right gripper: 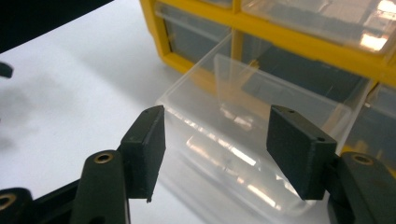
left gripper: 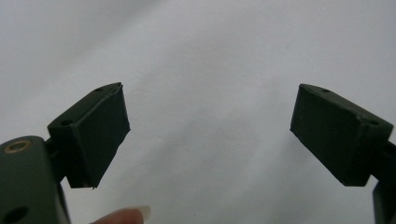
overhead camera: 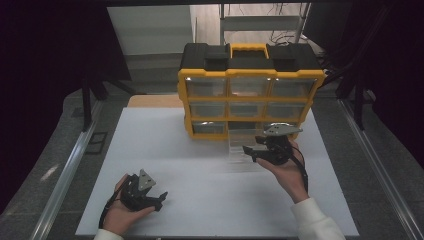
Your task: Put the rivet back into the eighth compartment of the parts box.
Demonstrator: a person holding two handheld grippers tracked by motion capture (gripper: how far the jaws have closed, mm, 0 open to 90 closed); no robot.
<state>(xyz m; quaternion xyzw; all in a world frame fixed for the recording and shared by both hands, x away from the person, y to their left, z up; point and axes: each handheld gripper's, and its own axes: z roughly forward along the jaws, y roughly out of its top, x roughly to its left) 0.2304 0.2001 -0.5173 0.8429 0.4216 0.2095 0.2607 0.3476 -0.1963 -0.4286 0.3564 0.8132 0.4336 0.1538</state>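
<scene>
A yellow and black organizer with clear drawers stands at the back of the white board. One clear drawer is pulled out of the bottom middle slot onto the board. My right gripper is at that drawer's front right corner. In the right gripper view the jaws of the right gripper stand open, and the empty-looking drawer lies just past the pads, which do not press on it. My left gripper rests low at the near left, open over bare board, with nothing between the jaws of the left gripper.
The white board covers the table, with metal rails along both sides. The organizer's yellow frame and its closed drawers fill the area behind the pulled-out one. Shelving and cables stand behind the organizer.
</scene>
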